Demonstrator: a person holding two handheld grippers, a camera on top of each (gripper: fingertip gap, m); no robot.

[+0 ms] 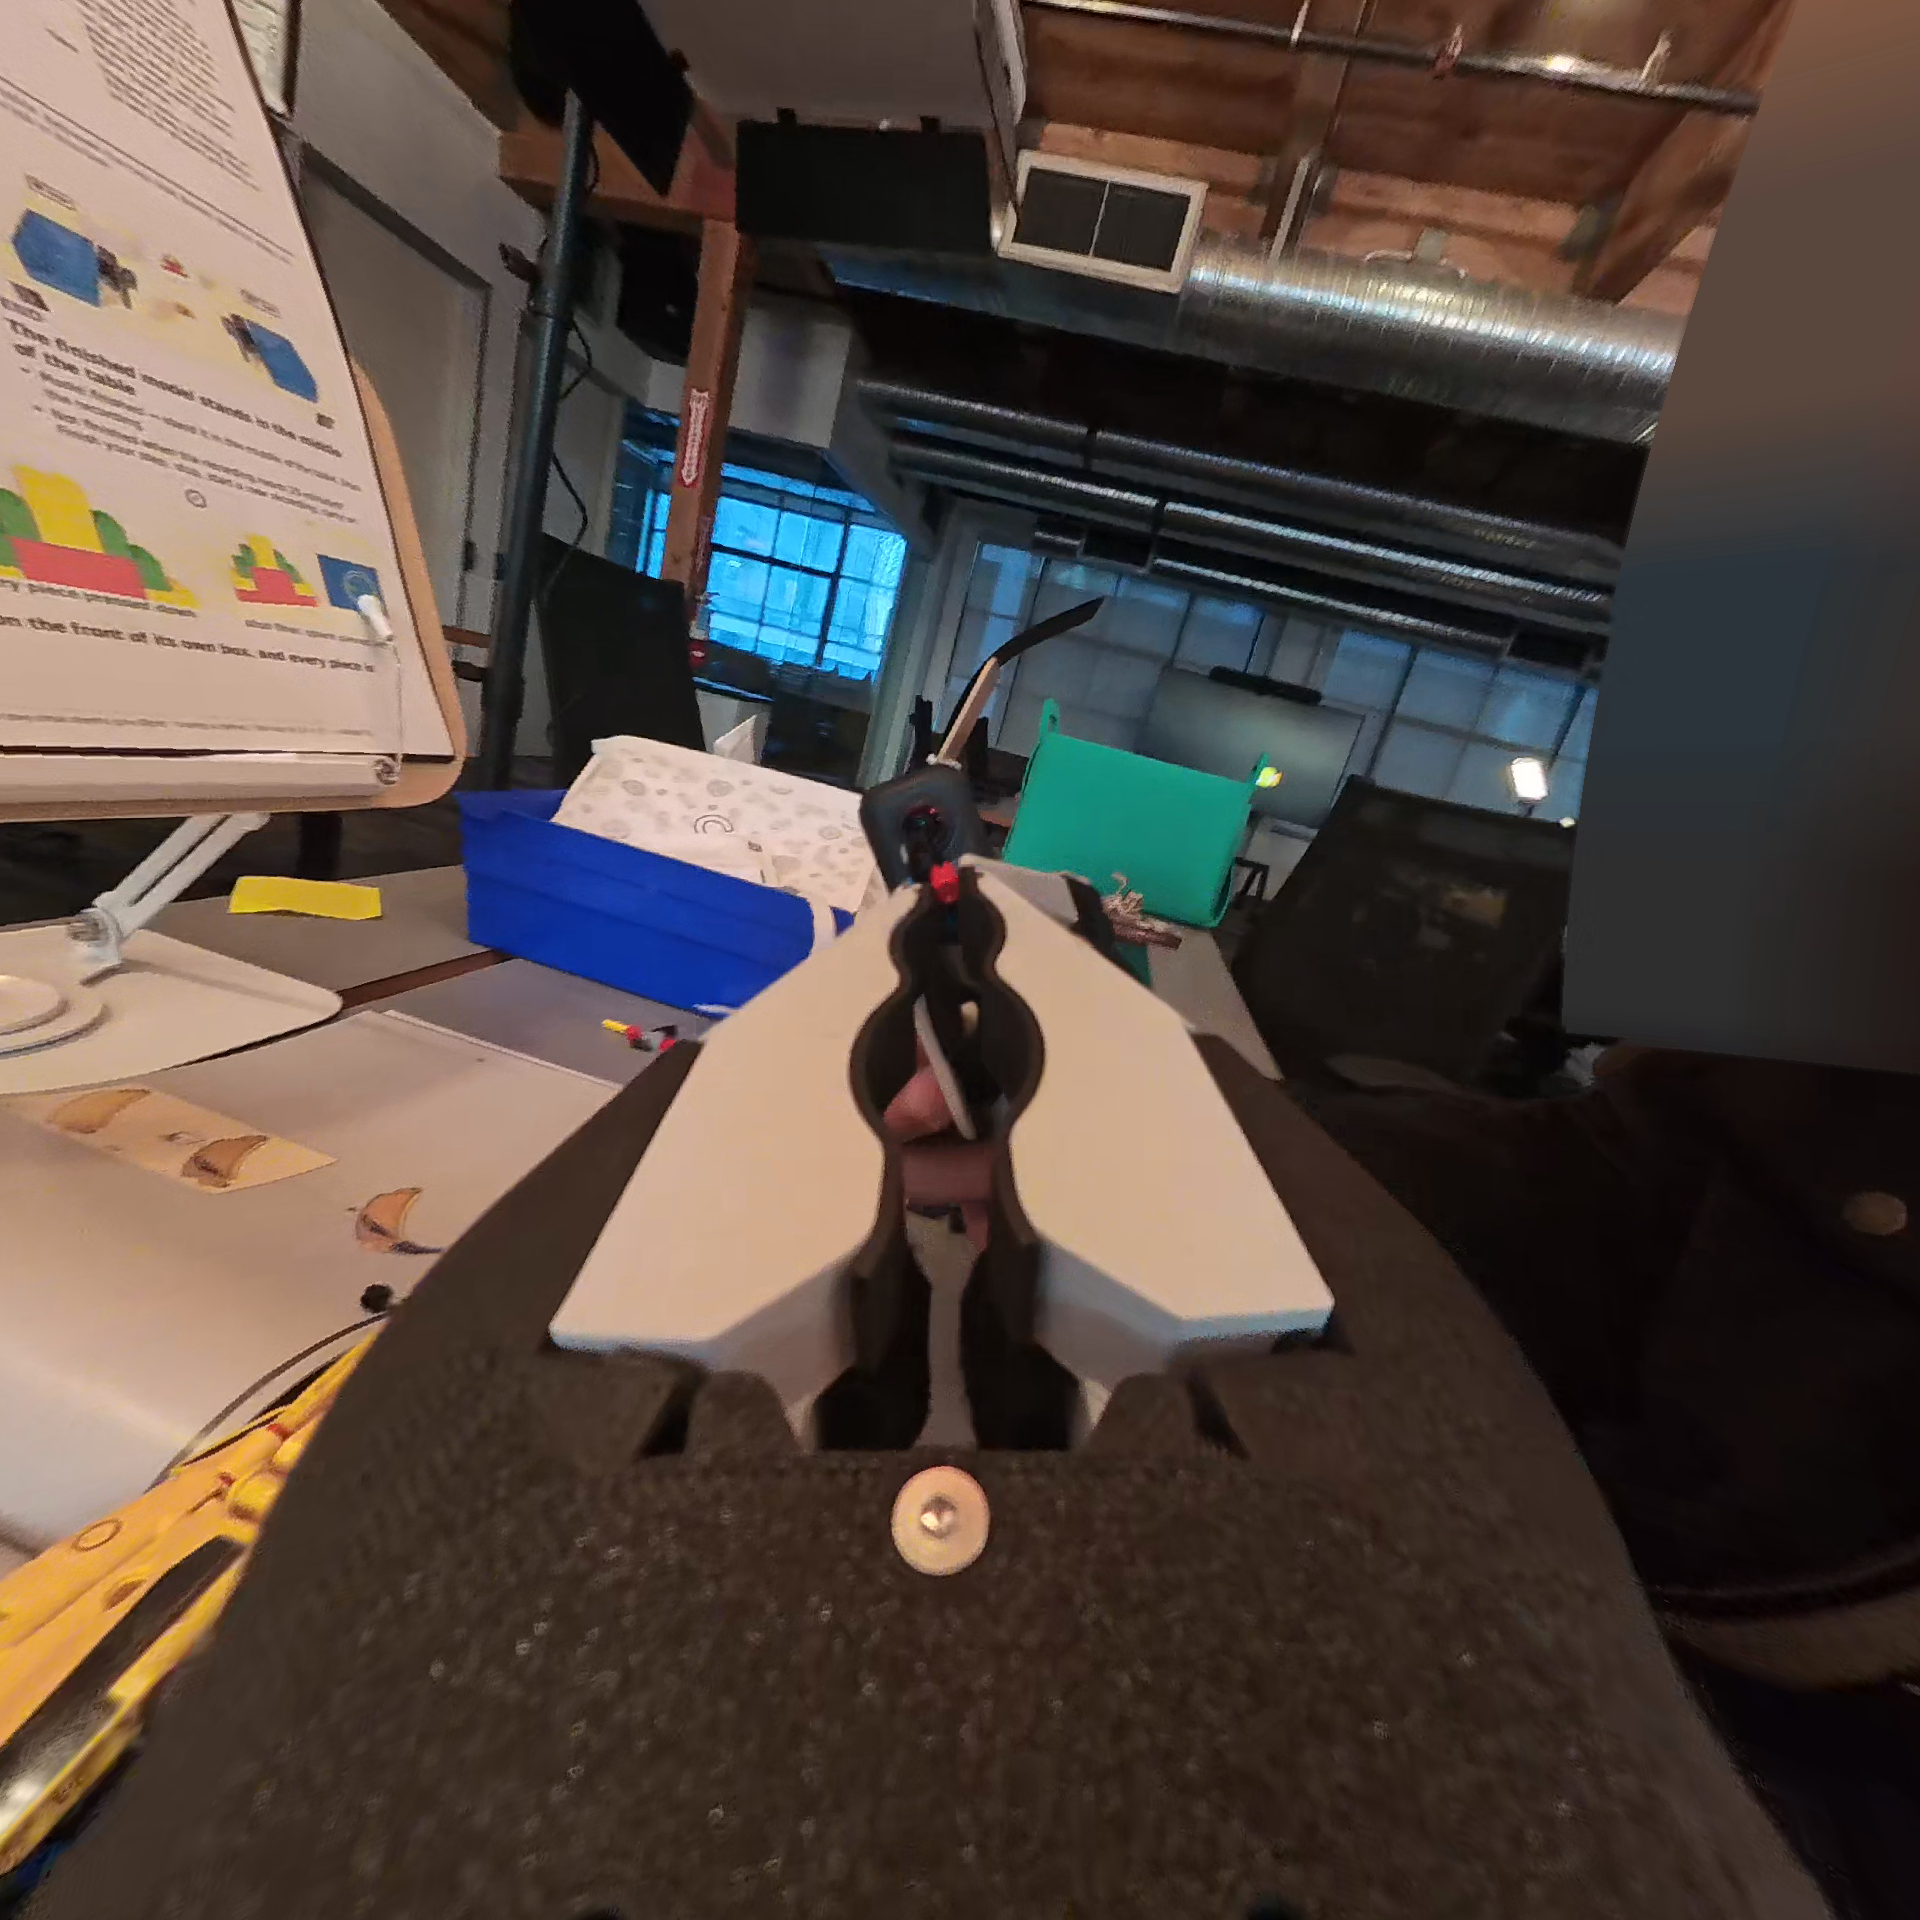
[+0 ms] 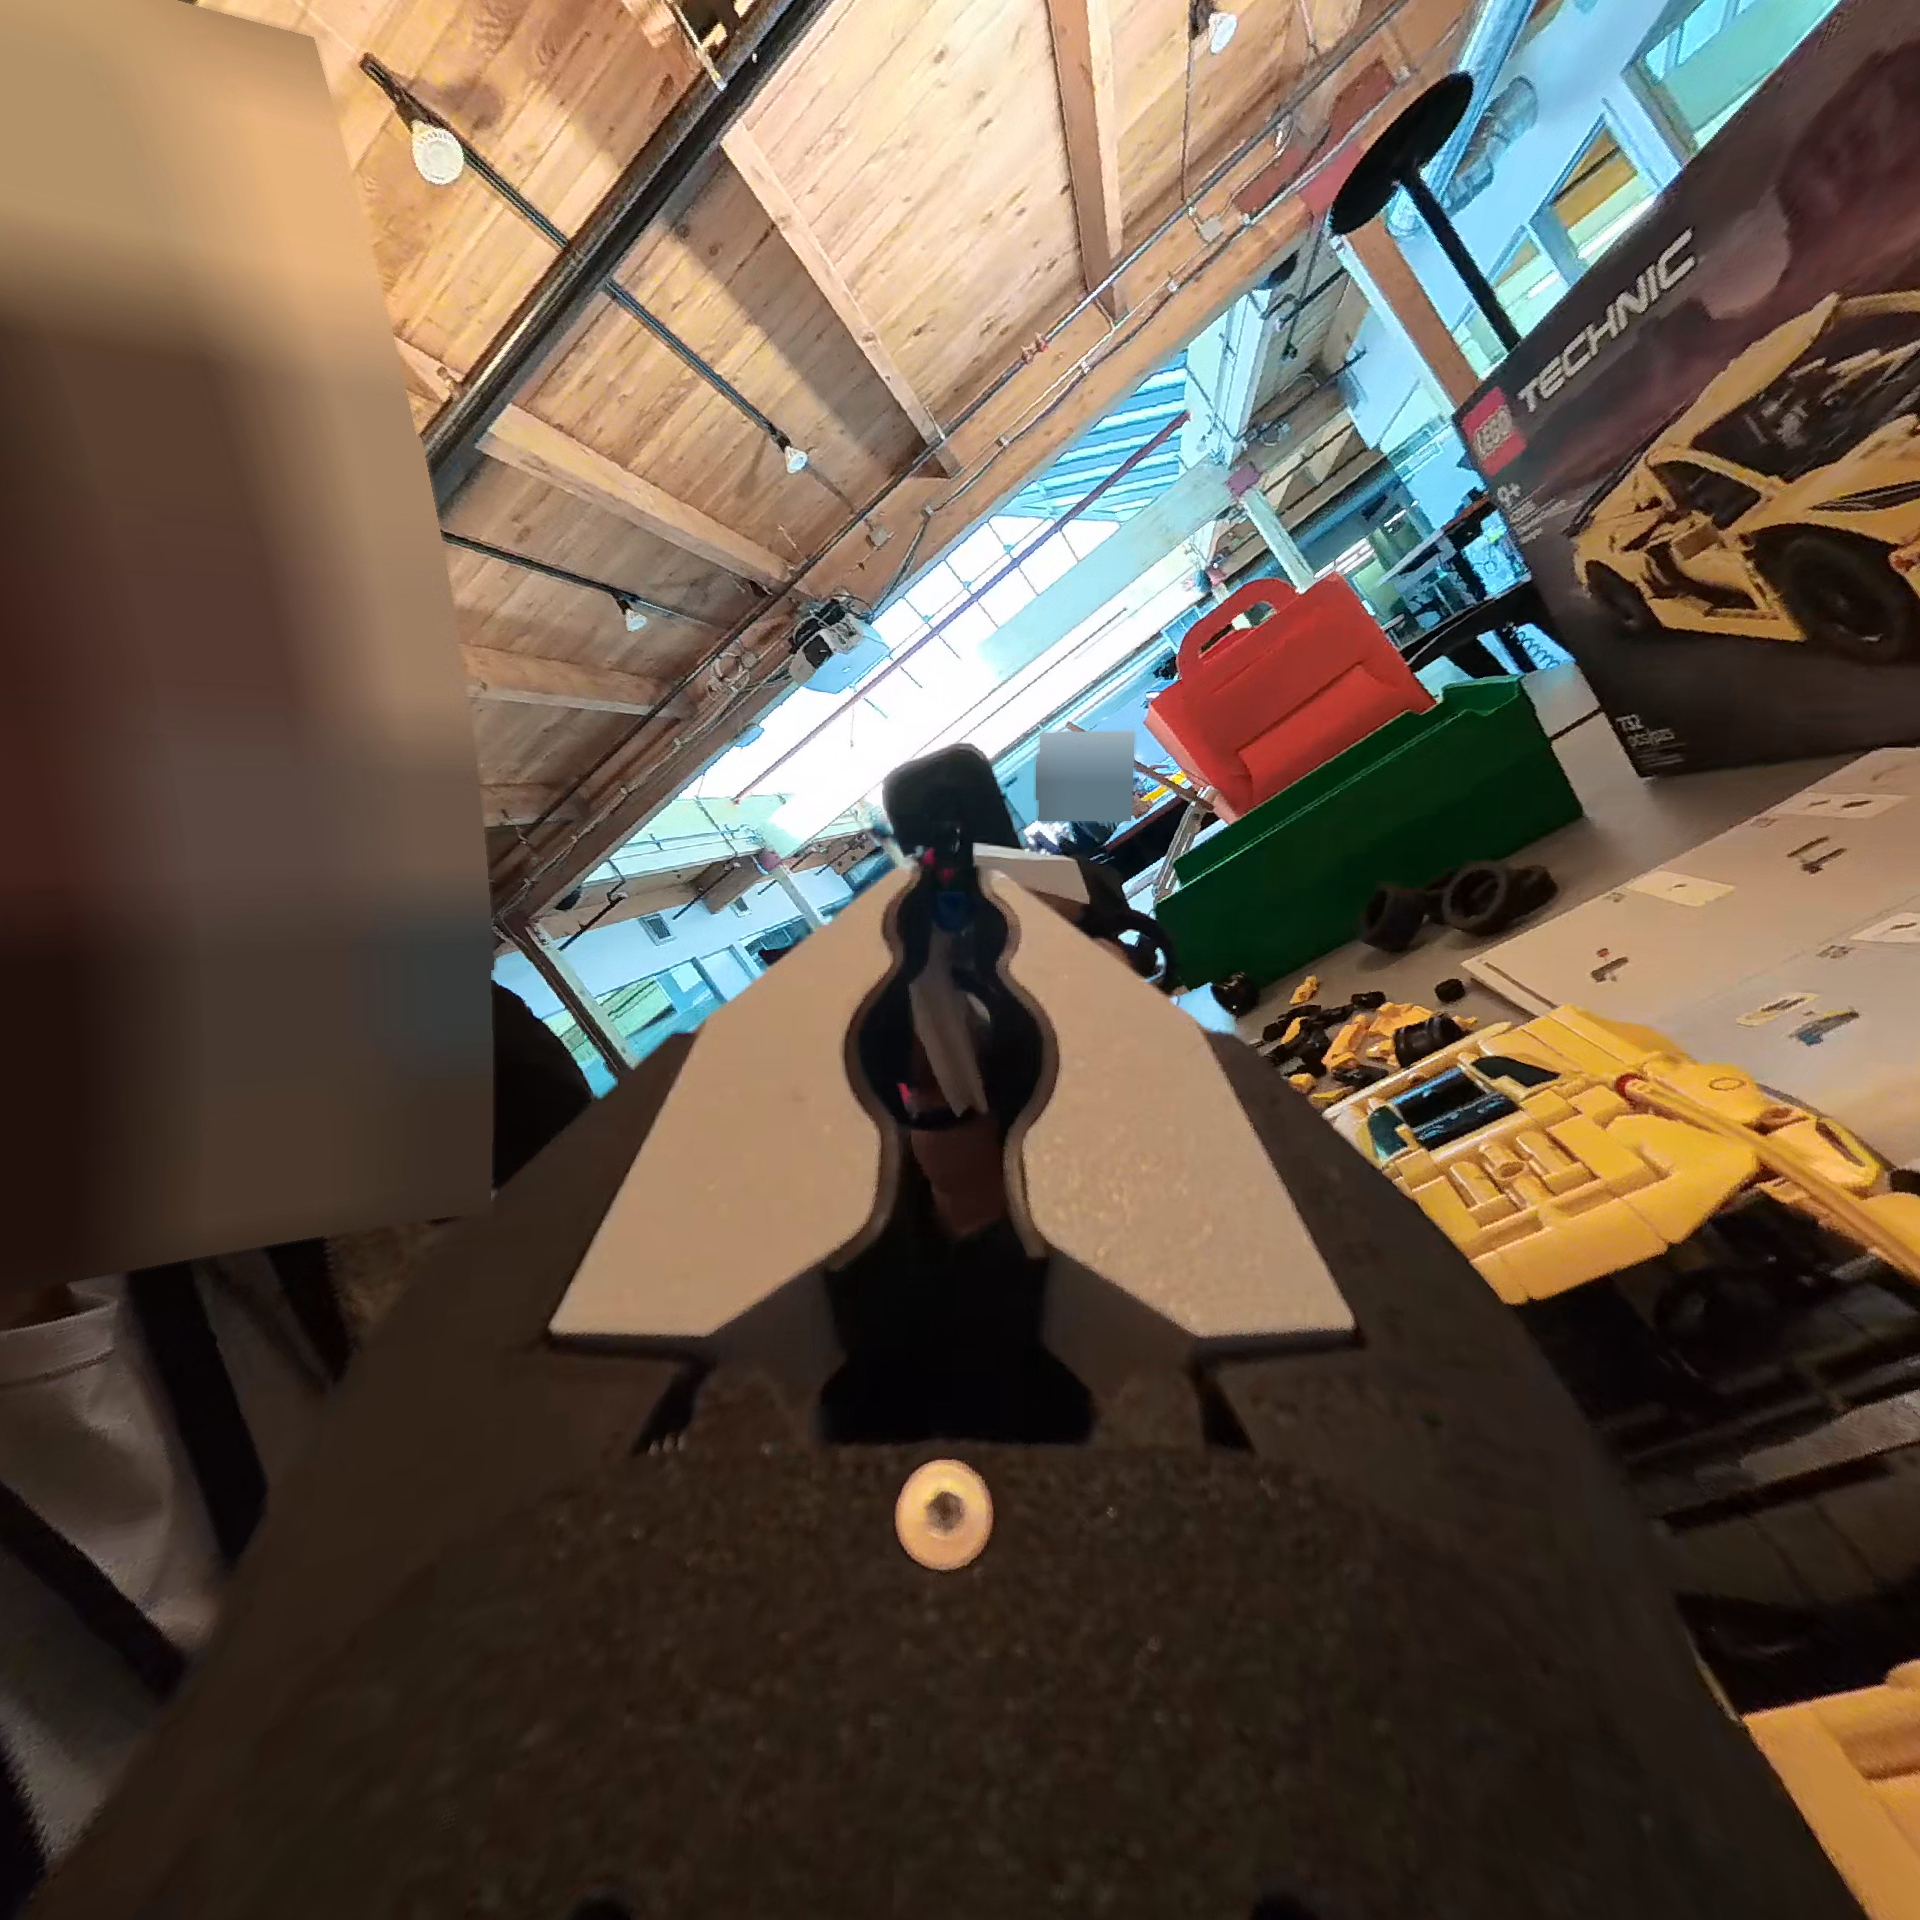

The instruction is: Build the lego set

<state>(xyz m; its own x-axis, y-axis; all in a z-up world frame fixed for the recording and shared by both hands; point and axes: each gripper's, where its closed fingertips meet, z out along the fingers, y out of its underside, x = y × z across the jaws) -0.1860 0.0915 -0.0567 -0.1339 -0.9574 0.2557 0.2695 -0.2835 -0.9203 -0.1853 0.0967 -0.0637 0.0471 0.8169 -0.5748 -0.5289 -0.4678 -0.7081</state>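
Black, red and blue plastic fills the slot between both pairs of jaws. The left gripper (image 1: 940,894) has its pale fingers pressed together at the tips on a small dark lego sub-assembly (image 1: 920,821) with a red pin; a thin white strip runs back through the slot. The right gripper (image 2: 951,883) is likewise pinched shut on what seems the same cluster (image 2: 945,805), seen from the other side, both held up off the table.

Beyond the right jaws, the yellow lego car body (image 2: 1558,1153) lies on the table, with loose yellow and black parts (image 2: 1340,1023) and black tyres (image 2: 1465,899) near a green bin (image 2: 1371,831) and a red box (image 2: 1288,675). The set's box (image 2: 1745,468) stands behind. Past the left jaws sit a blue bin (image 1: 623,914), a green box (image 1: 1132,821) and an instruction sheet on a stand (image 1: 187,416).

The held piece looks light, rigid and smooth, likely slippery under hard pads. Pinned joints may pop apart if twisted, so gripping the solid beams, not the thin strip, seems safest.
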